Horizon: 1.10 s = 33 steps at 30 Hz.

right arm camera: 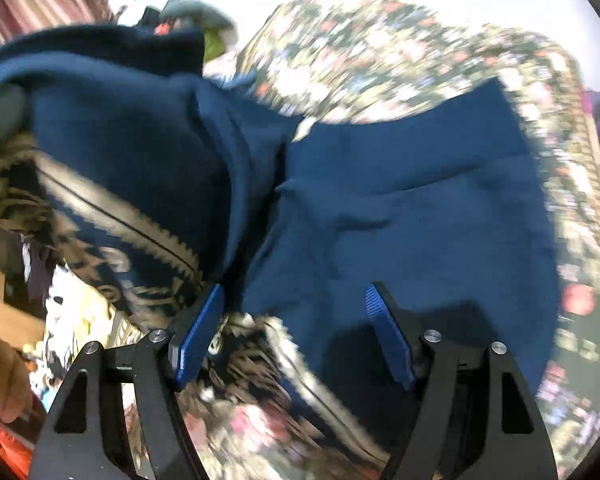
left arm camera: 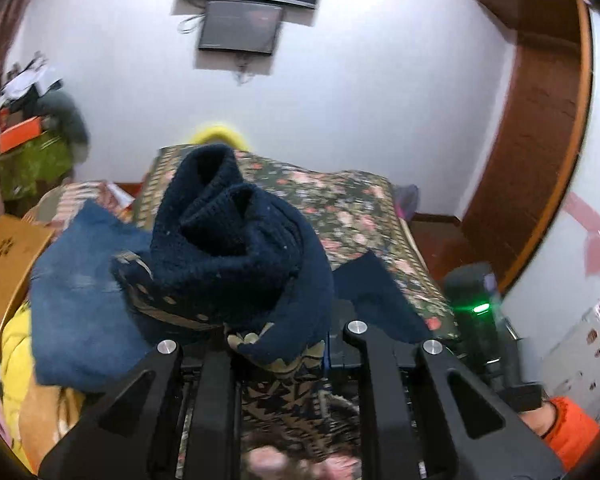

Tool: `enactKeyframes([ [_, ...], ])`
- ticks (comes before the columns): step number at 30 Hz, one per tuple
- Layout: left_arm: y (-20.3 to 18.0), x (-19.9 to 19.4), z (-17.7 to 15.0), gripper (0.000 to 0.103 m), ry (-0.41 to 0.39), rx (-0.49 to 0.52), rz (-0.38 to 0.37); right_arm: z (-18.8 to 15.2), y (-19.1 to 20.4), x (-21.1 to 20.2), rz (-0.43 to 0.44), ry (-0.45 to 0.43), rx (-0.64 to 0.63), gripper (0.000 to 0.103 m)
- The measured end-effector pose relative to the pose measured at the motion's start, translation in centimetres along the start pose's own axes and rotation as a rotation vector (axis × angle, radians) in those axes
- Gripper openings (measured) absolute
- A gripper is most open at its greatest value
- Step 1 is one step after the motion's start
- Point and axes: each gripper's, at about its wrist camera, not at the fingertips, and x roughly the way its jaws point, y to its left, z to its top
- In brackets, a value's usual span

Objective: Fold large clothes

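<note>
A dark navy knit sweater (left arm camera: pixel 236 240) with a beige patterned band hangs bunched from my left gripper (left arm camera: pixel 278 346), which is shut on it and holds it up over the bed. Its fingertips are hidden under the cloth. In the right wrist view the same sweater (right arm camera: pixel 400 208) spreads partly flat on the floral bedspread (right arm camera: pixel 380 52), with a raised fold at the left. My right gripper (right arm camera: pixel 296 316) is open, its blue pads (right arm camera: pixel 198 340) just above the sweater's patterned hem, holding nothing.
The bed with floral cover (left arm camera: pixel 352 200) fills the middle. A blue garment (left arm camera: pixel 76 304) and yellow cloth (left arm camera: pixel 16 344) lie at the left. A wooden door frame (left arm camera: pixel 540 140) stands at the right. Two screens (left arm camera: pixel 240 24) hang on the white wall.
</note>
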Motion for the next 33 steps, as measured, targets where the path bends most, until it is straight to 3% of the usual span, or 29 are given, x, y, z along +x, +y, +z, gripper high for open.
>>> enactKeyframes([
  [6,-6.4,2.9,-0.9,0.014,0.088,0.103,-0.134,-2.2,-4.6,-7.6,-0.175,-0.139,0.052,0.070],
  [9,-8.6,5.4,-2.8,0.014,0.189,0.117,-0.220,-3.6,-6.4,-10.3,-0.246,-0.169,0.089,0.070],
  [11,-9.1,7.9,-4.9,0.014,0.303,0.089,-0.267,-4.7,-7.2,-11.5,-0.278,-0.178,0.104,0.070],
  [15,-9.6,10.5,-8.3,0.015,0.424,0.125,-0.265,-6.0,-7.8,-13.0,-0.285,-0.183,0.132,0.070],
  [17,-10.1,10.0,-8.9,0.017,0.424,0.162,-0.251,-6.2,-7.8,-13.7,-0.285,-0.191,0.133,0.070],
  [21,-11.3,7.7,-8.8,0.047,0.415,0.194,-0.273,-5.8,-7.2,-14.4,-0.275,-0.220,0.108,0.070],
  [23,-10.7,6.3,-8.4,0.055,0.412,0.205,-0.293,-5.3,-6.4,-14.7,-0.265,-0.240,0.086,0.070],
  [27,-10.3,3.2,-7.9,0.065,0.340,0.237,-0.226,-3.9,-4.7,-14.3,-0.234,-0.262,0.043,0.070],
  [33,-4.5,1.8,-5.4,0.067,0.277,0.121,-0.115,-2.2,-2.0,-11.1,-0.195,-0.242,-0.023,0.070],
])
